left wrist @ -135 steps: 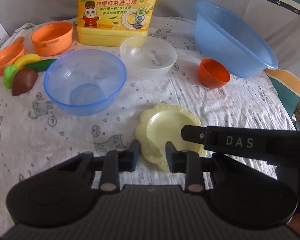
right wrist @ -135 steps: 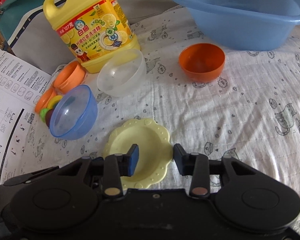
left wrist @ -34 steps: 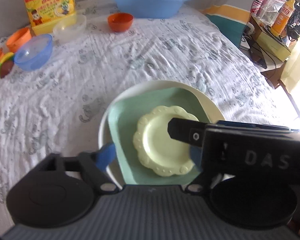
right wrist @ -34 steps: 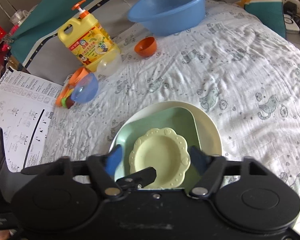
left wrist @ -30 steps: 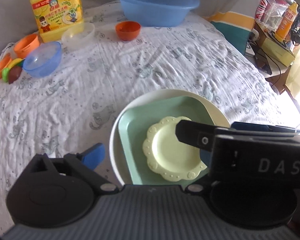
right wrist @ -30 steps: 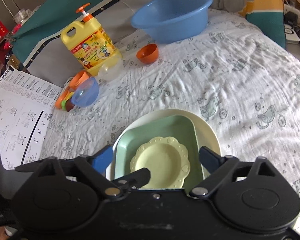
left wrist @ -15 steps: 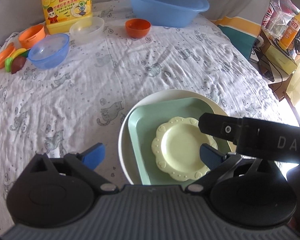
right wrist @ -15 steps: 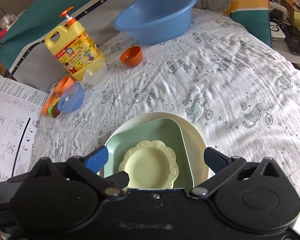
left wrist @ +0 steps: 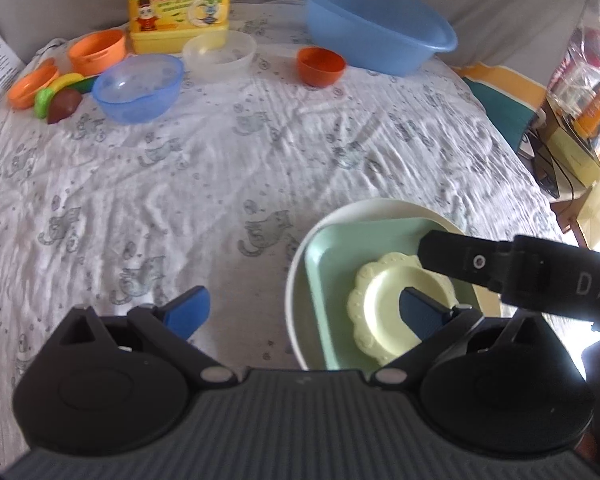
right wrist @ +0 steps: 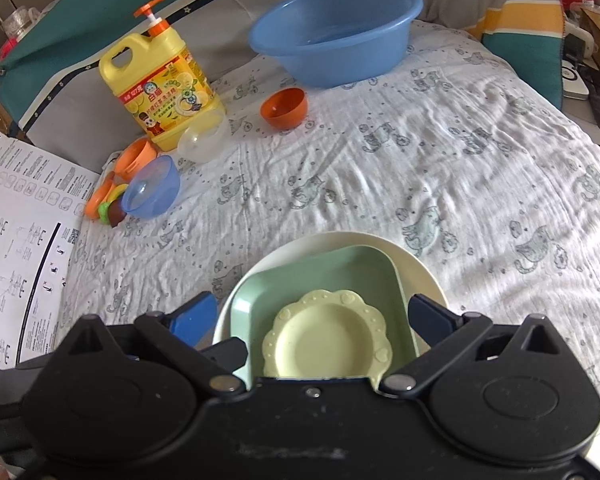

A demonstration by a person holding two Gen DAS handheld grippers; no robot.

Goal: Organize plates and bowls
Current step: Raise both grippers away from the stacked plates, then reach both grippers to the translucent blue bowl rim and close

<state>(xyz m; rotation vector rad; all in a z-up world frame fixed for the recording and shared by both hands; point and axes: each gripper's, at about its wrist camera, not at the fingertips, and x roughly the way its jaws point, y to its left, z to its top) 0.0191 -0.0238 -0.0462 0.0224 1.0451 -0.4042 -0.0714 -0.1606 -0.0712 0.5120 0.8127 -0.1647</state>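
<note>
A pale yellow scalloped plate lies on a green square plate, which rests on a white round plate. My right gripper hovers just above this stack, open wide and holding nothing. In the left wrist view the stack's yellow plate is at the lower right. My left gripper is open, its right finger over the yellow plate and its left finger over the cloth. Far back stand a blue bowl, a clear bowl and a small orange bowl.
A big blue basin and a yellow detergent bottle stand at the back. Orange cups and toy food lie at the far left. A printed sheet hangs at the left edge. Wrinkled cat-print cloth covers the table.
Both grippers carried the yellow plate from beside the bowls onto the green plate, then opened and let it go. Since half a second ago the left gripper has shifted left.
</note>
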